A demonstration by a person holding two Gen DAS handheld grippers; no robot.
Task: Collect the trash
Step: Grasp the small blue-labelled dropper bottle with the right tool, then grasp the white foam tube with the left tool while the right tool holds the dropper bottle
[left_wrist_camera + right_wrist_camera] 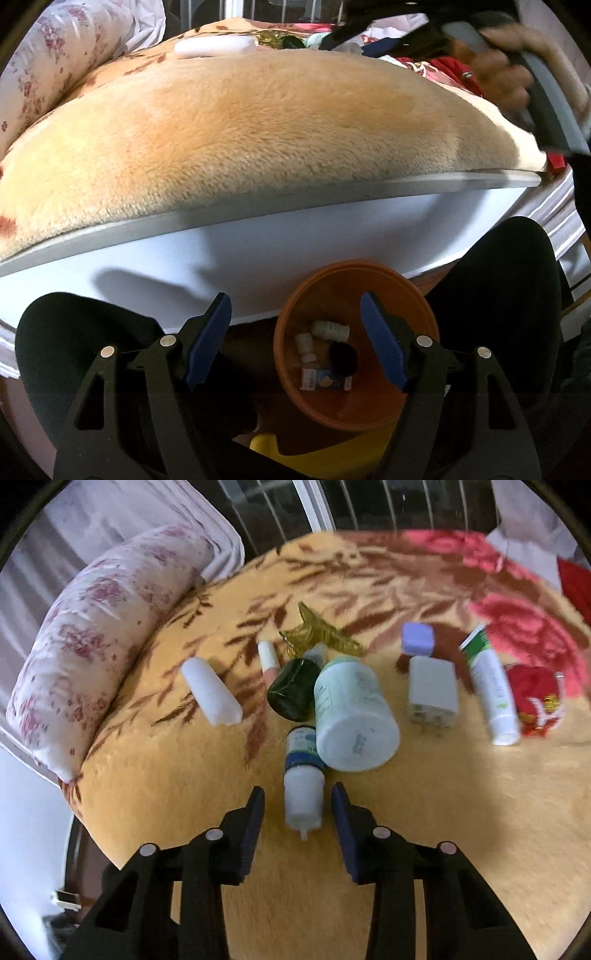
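My left gripper (295, 336) is open and empty above an orange bin (417, 314) on the floor beside the bed; the bin holds small white bottles (330, 329), a small box (325, 379) and a dark round thing (343, 357). My right gripper (297, 832) is open over the bed, its fingers either side of a small white bottle with a blue band (303, 786). Beyond it lie a large pale green bottle (351, 716), a dark green jar (293, 692), a white cylinder (211, 690), a white charger (432, 694), a tube (489, 690) and a gold wrapper (321, 635).
The bed carries a tan plush blanket (258, 140) with red flowers and a floral bolster (92, 638) at the left. A purple-capped item (417, 638) and a red packet (535, 698) lie at the right. The bed's white side panel (258, 258) stands behind the bin. A yellow object (280, 445) lies below it.
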